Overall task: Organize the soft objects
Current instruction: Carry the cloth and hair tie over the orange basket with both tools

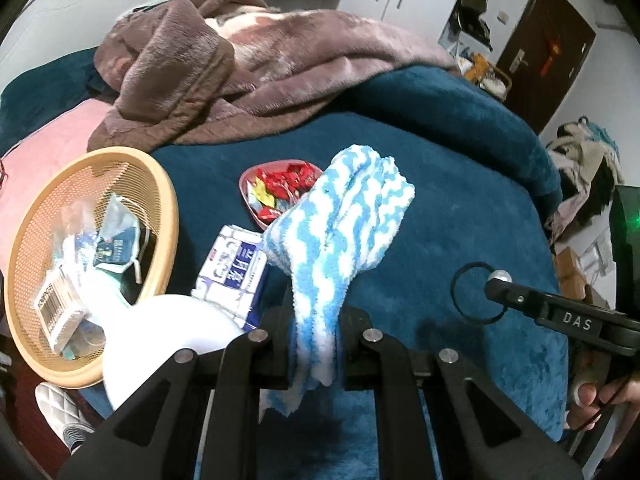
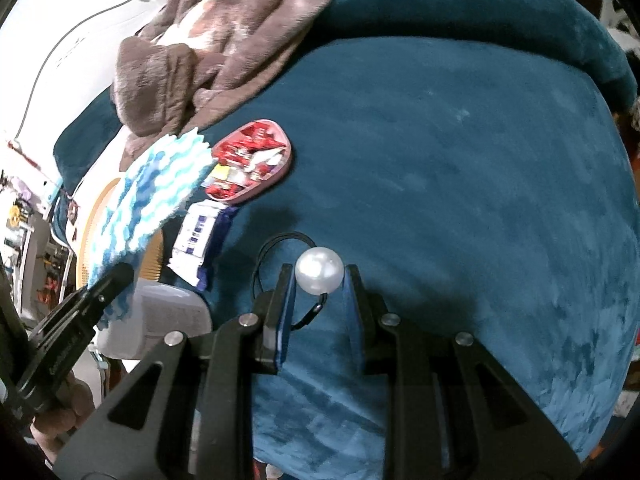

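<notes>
A fluffy blue-and-white striped sock hangs above the teal bed cover, and my left gripper is shut on its lower part. The right wrist view shows the same sock at the left, with the left gripper under it. My right gripper is shut on a white pearl bead of a black hair tie, whose loop dangles behind the fingers. From the left wrist view, the right gripper comes in from the right, carrying the hair tie.
A tan woven basket of small packets sits at the left, with a white rounded object in front. A pink dish of red sweets and a blue-white tissue pack lie mid-bed. A brown blanket is heaped behind.
</notes>
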